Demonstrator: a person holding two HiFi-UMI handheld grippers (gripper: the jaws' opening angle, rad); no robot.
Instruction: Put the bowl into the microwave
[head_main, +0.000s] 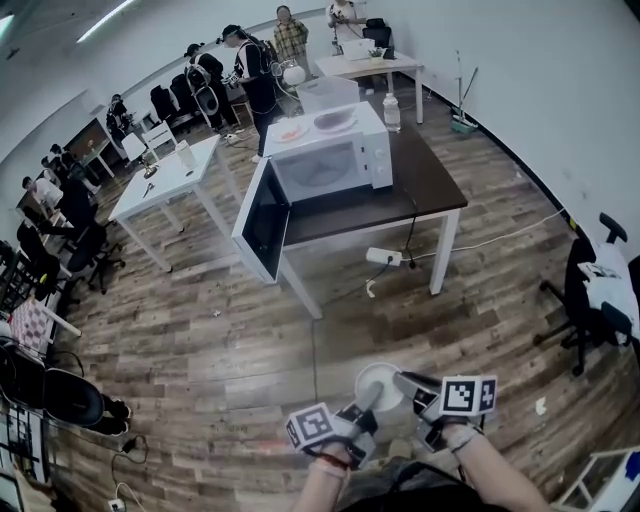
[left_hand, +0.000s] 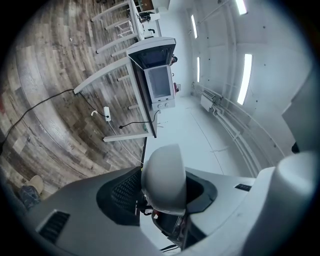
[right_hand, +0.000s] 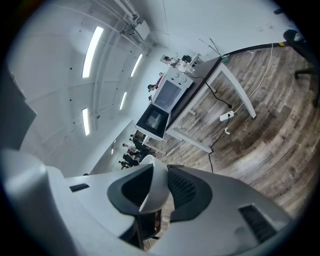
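While our left tongs and right tongs each pinch the bowl rim, part-closed, over the floor, well apart from the table, we judge carrying underway, next approaching the open microwave.

Left claw is closed on the white bowl; the rim sits clamped between the grey jaws and the bowl stands on edge. Well beyond it, the microwave sits on a dark worktop, door swung open. A power strip lies on the wooden floor beside the worktop's legs.
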